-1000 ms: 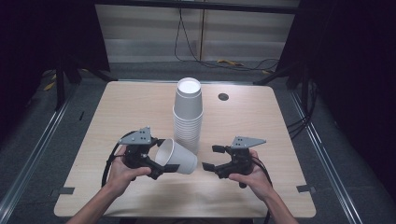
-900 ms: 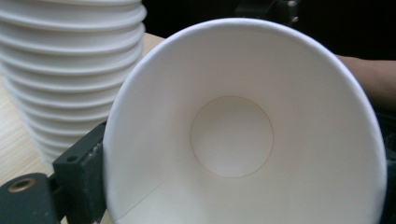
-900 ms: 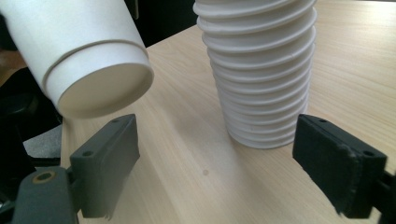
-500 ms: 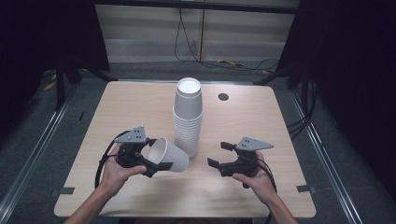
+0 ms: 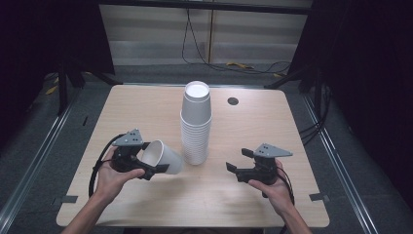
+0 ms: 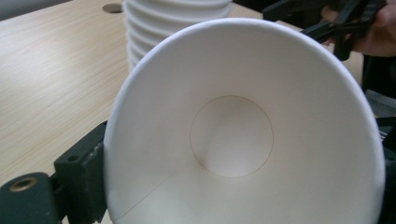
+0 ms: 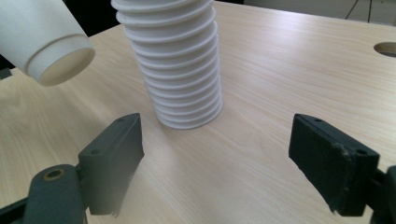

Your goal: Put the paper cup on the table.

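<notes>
Beside the cup stack (image 5: 196, 124) — left gripper (image 5: 152, 168) clamping a paper cup (image 5: 162, 156) (tilted), right gripper (image 5: 234, 163) wide, empty.

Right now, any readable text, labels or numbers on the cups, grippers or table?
None.
The loose cup, the cup stack, the table and both grippers, left and right, carry no legible marks.
</notes>
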`<state>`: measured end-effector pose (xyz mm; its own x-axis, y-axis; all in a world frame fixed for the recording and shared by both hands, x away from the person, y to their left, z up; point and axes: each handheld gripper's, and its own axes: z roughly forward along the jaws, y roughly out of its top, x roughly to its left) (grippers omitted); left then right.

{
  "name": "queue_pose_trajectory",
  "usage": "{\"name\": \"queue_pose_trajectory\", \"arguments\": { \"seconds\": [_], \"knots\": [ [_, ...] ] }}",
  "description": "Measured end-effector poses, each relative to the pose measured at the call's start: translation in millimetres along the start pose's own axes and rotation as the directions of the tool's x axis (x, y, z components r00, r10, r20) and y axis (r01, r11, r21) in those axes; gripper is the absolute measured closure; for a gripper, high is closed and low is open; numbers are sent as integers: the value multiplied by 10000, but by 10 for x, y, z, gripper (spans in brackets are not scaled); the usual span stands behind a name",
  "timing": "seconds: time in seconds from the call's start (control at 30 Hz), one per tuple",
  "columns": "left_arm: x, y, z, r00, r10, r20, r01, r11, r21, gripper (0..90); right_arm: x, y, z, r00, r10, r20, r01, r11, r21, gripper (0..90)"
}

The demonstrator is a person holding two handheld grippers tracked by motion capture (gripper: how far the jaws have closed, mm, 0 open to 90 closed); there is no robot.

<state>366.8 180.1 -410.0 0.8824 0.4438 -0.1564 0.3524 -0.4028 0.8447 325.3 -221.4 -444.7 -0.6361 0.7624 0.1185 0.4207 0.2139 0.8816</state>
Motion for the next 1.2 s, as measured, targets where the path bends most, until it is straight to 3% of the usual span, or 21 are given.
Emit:
{"name": "queue_pose_trajectory", "arguments": {
  "seconds": [0.1, 0.2, 0.3, 0.47, 0.6, 0.7, 0.93, 1.03, 1.13, 1.2],
  "knots": [
    [54, -13, -39, 9986, -42, -519, 53, 9998, 201, 87, -17, -6, -7, 9996, 59, 275, -56, 9999, -108, 154],
    [107, -31, -66, 9969, -131, -773, 156, 9994, 315, 86, -29, -5, -43, 9986, 64, 528, -51, 9997, -249, 155],
    [146, -42, -62, 9929, -95, -1185, 165, 9982, 583, 86, -29, -3, -48, 9989, 144, 443, -131, 9995, -304, 154],
    [259, -25, -76, 9825, -490, -1795, 638, 9949, 779, 86, -24, -17, -43, 9993, 139, 335, -131, 9997, -229, 144],
    [346, 32, -96, 9789, -598, -1953, 794, 9924, 941, 84, -26, -44, -35, 9995, 149, 276, -145, 9998, -125, 142],
    [381, 95, -73, 9791, -419, -1992, 672, 9902, 1223, 83, -11, -50, -11, 9997, 189, 148, -188, 9998, -65, 143],
    [518, 154, 2, 9705, -277, -2396, 672, 9851, 1580, 82, 7, -53, -9, 9998, 219, -36, -220, 9996, -154, 140],
    [612, 153, 54, 9651, -206, -2611, 752, 9767, 2008, 81, 6, -58, -10, 9997, 237, -76, -238, 9996, -137, 140],
    [705, 135, 88, 9588, -362, -2817, 987, 9725, 2111, 80, 15, -59, -10, 9997, 182, -157, -184, 9998, -112, 140],
    [769, 118, 115, 9588, -449, -2805, 1112, 9680, 2248, 79, 15, -61, -2, 9998, 141, -139, -142, 9999, -77, 140]
  ]
}}
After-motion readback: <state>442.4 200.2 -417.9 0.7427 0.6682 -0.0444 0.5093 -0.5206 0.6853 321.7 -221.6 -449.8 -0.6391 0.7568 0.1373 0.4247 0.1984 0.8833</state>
